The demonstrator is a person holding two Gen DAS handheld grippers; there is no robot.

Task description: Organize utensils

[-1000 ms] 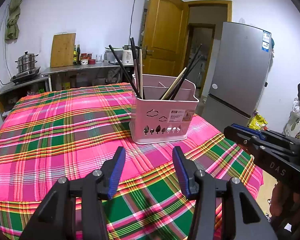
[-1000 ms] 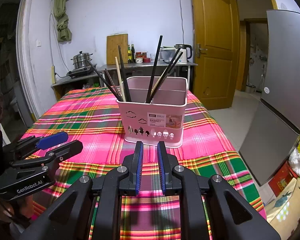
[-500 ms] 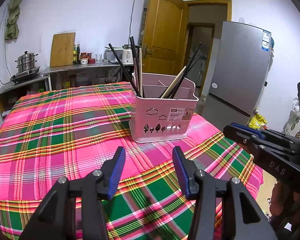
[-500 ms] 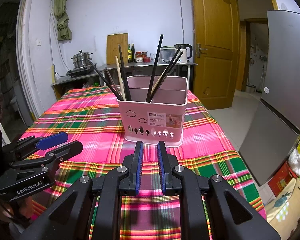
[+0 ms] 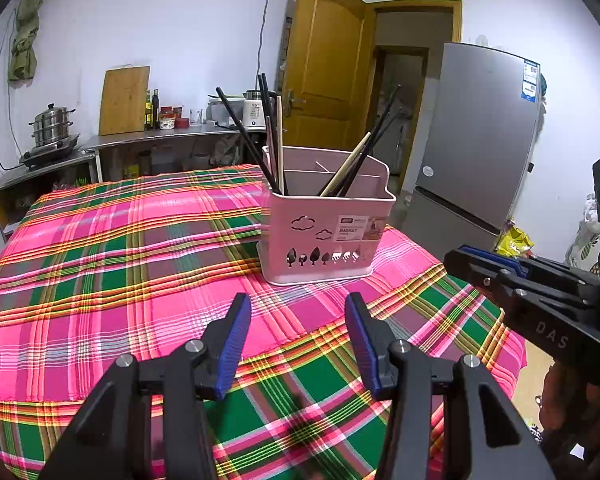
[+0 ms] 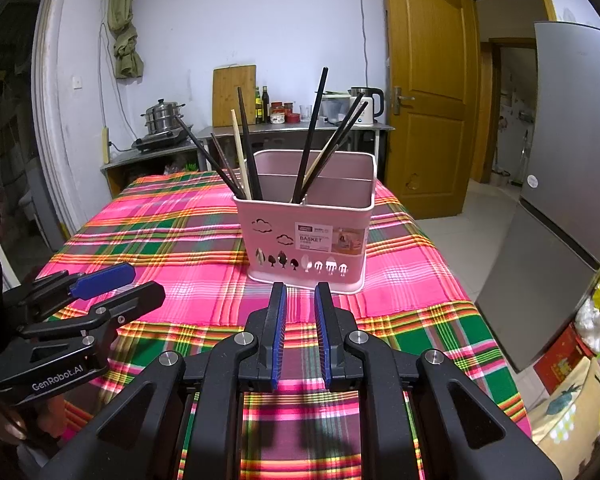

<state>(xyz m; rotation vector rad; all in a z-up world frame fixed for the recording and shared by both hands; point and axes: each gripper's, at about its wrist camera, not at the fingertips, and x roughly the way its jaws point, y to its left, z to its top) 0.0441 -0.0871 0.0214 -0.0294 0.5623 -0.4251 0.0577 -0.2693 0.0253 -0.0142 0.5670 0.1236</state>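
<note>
A pink utensil basket (image 5: 324,236) stands on the plaid tablecloth, also in the right wrist view (image 6: 306,240). Several black and pale wooden chopsticks (image 5: 276,144) stand tilted in its compartments, also in the right wrist view (image 6: 248,156). My left gripper (image 5: 296,312) is open and empty, hovering over the cloth in front of the basket; it also shows at the left of the right wrist view (image 6: 116,288). My right gripper (image 6: 300,300) has its jaws close together with a narrow gap and nothing between them; it shows at the right of the left wrist view (image 5: 468,260).
The table is covered by a pink and green plaid cloth (image 5: 120,248). A counter (image 5: 160,136) with pots, bottles, a kettle and a cutting board stands behind. A grey fridge (image 5: 480,140) and a wooden door (image 5: 328,60) are at the right.
Both grippers have drawn back very slightly from the basket. Jaws are unchanged.
</note>
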